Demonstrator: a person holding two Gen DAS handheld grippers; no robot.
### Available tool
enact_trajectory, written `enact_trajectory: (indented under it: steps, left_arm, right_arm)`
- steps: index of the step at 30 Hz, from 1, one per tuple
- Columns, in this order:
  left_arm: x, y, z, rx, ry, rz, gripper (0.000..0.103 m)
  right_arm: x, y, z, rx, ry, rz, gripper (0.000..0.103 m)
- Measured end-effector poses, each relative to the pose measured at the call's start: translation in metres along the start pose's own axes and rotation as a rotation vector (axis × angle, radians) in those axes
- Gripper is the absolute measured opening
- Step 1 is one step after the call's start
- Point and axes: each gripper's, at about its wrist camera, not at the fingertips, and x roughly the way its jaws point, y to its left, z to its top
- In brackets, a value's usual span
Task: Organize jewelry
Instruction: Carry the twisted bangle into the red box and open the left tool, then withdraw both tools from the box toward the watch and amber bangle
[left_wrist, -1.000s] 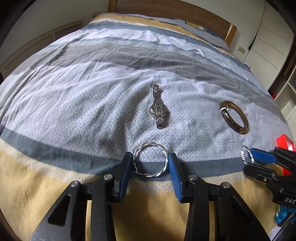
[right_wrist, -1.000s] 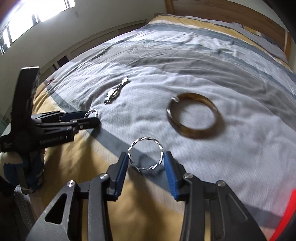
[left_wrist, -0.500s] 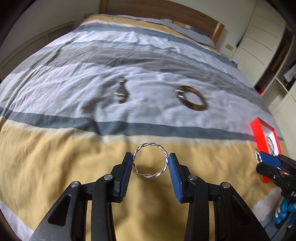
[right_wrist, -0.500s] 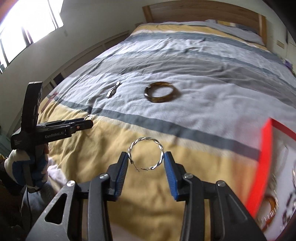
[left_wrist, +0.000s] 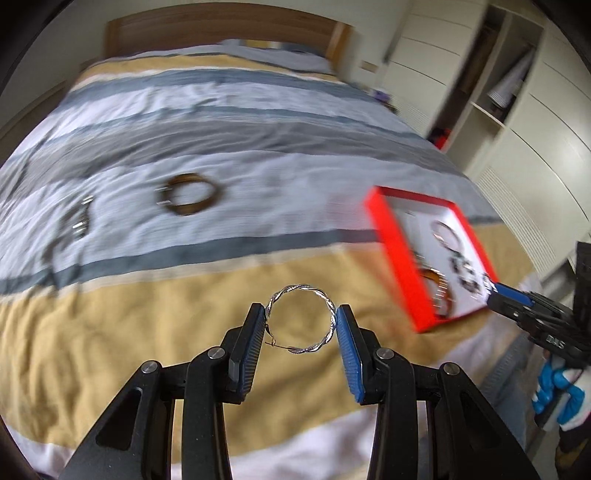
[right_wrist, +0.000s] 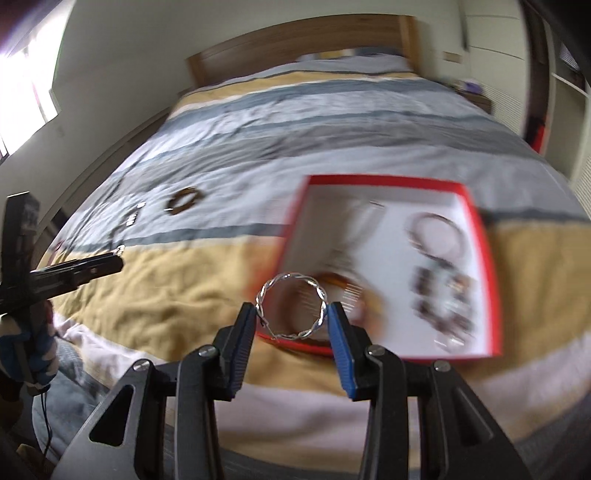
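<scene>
My left gripper (left_wrist: 300, 308) is shut on a twisted silver hoop (left_wrist: 298, 286), which it holds above the yellow stripe of the bedspread. My right gripper (right_wrist: 291, 308) is shut on a matching silver hoop (right_wrist: 291, 275) over the near left corner of the red box (right_wrist: 384, 181). Several bracelets lie blurred on the box's white floor. In the left wrist view the red box (left_wrist: 399, 258) lies to the right, with the right gripper (left_wrist: 489, 286) at its near corner. A brown bangle (left_wrist: 188, 212) and a metal watch (left_wrist: 79, 221) lie on the grey-white stripe, far left.
The bed's wooden headboard (left_wrist: 221, 22) is at the back. White wardrobes and open shelves (left_wrist: 498, 92) stand along the right side. From the right wrist, the left gripper (right_wrist: 118, 254) shows at the left, held in a gloved hand (right_wrist: 33, 354). A window (right_wrist: 29, 74) is on the left.
Both grippers have swung right with their hoops still held. The red box has come into view, under the right gripper. The bangle and watch have slid left in both views.
</scene>
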Motion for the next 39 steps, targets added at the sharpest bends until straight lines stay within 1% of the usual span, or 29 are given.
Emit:
enact_trajectory:
  steps: [3, 7, 10, 16, 19, 23, 27, 30, 34, 37, 39]
  left_arm:
    - [0.011, -0.039, 0.005, 0.063, 0.019, -0.036, 0.039]
    - [0.029, -0.089, 0.012, 0.151, 0.052, -0.077, 0.039]
    - [0.047, -0.117, 0.017, 0.201, 0.081, -0.091, 0.039]
    - [0.085, -0.153, 0.034, 0.252, 0.119, -0.094, 0.039]
    - [0.104, -0.16, 0.046, 0.254, 0.129, -0.089, 0.039]
    - [0.133, -0.169, 0.06, 0.257, 0.138, -0.068, 0.039]
    - [0.158, -0.169, 0.064, 0.245, 0.158, -0.044, 0.039]
    - [0.172, -0.166, 0.063, 0.239, 0.178, -0.03, 0.039]
    - [0.179, -0.168, 0.062, 0.266, 0.173, -0.002, 0.04]
    - [0.18, -0.168, 0.061, 0.273, 0.173, 0.006, 0.04]
    - [0.18, -0.168, 0.062, 0.269, 0.176, 0.005, 0.043]
  right_arm:
    - [-0.006, -0.026, -0.006, 0.038, -0.007, -0.02, 0.038]
    - [-0.006, -0.049, -0.008, 0.078, -0.015, -0.02, 0.038]
    - [0.0, -0.061, -0.008, 0.095, -0.013, -0.012, 0.038]
    - [0.016, -0.076, -0.003, 0.095, -0.003, -0.001, 0.038]
    - [0.023, -0.082, 0.0, 0.087, 0.004, -0.01, 0.038]
    - [0.037, -0.086, 0.006, 0.042, 0.021, -0.033, 0.038]
    - [0.052, -0.084, 0.008, -0.026, 0.052, -0.064, 0.038]
    - [0.06, -0.085, 0.008, -0.049, 0.066, -0.071, 0.039]
    - [0.065, -0.08, 0.009, -0.101, 0.074, -0.081, 0.039]
    - [0.066, -0.078, 0.009, -0.115, 0.082, -0.088, 0.039]
    - [0.064, -0.079, 0.009, -0.113, 0.085, -0.088, 0.039]
